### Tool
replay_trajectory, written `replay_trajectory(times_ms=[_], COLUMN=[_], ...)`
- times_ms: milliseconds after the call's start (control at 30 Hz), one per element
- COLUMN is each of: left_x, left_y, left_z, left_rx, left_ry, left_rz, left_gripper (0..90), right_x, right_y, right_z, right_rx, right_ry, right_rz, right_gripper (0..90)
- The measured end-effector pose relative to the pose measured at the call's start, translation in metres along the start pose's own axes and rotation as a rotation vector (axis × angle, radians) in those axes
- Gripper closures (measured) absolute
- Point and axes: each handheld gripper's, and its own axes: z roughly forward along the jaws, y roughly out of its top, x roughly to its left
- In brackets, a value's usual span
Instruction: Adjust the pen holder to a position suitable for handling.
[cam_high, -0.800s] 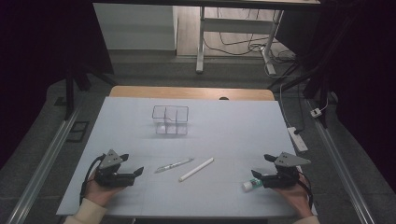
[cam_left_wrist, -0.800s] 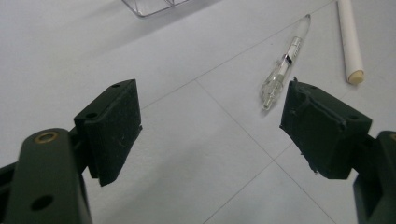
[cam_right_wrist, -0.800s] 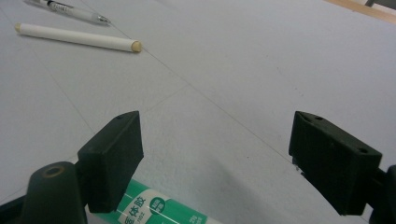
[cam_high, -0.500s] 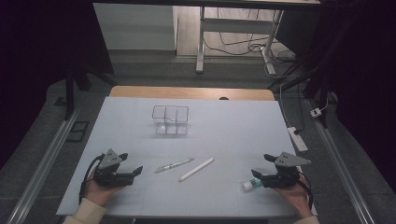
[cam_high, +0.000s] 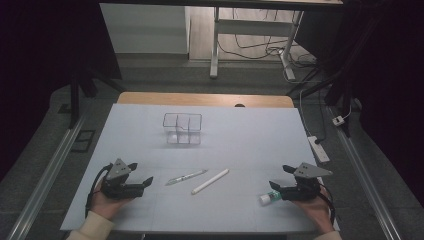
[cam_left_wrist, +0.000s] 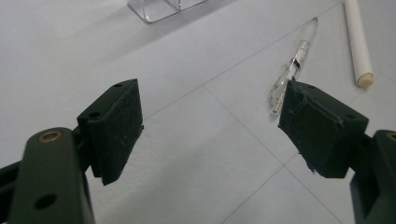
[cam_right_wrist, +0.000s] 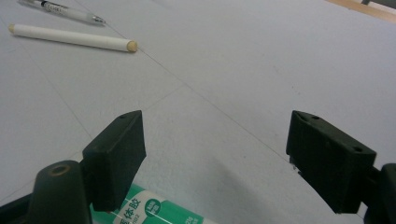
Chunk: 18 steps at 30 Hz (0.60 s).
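- On the counter (cam_high: 150, 120), the left tool (cam_high: 141, 182) rests near the front edge, jaws wide with nothing between them.
- Just beyond it lie a clear pen (cam_high: 186, 177) and a white stick (cam_high: 210, 181), side by side.
- The right tool (cam_high: 279, 183) gapes wide; a glue stick (cam_high: 267, 198) lies just beside one jaw.
- A clear box (cam_high: 182, 128) stands farther back.

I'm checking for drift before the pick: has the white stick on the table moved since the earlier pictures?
No. The white stick lies where it did, at the same slant beside the clear pen, in front of the clear plastic organizer box.
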Motion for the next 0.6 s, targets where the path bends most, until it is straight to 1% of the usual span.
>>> replay_trajectory(times_ms=[300, 600], left_x=[0.003, 0.012], left_y=[0.004, 0.013], left_z=[0.002, 0.006], left_rx=[0.005, -0.007], left_ry=[-0.003, 0.001], left_rz=[-0.009, -0.028], left_gripper=[22.4, 23.6], right_x=[0.000, -0.001], right_y=[0.000, 0.000], right_z=[0.001, 0.000], right_rx=[0.003, 0.004], right_ry=[-0.006, -0.012], right_rz=[-0.003, -0.002], right_gripper=[19.4, 19.5])
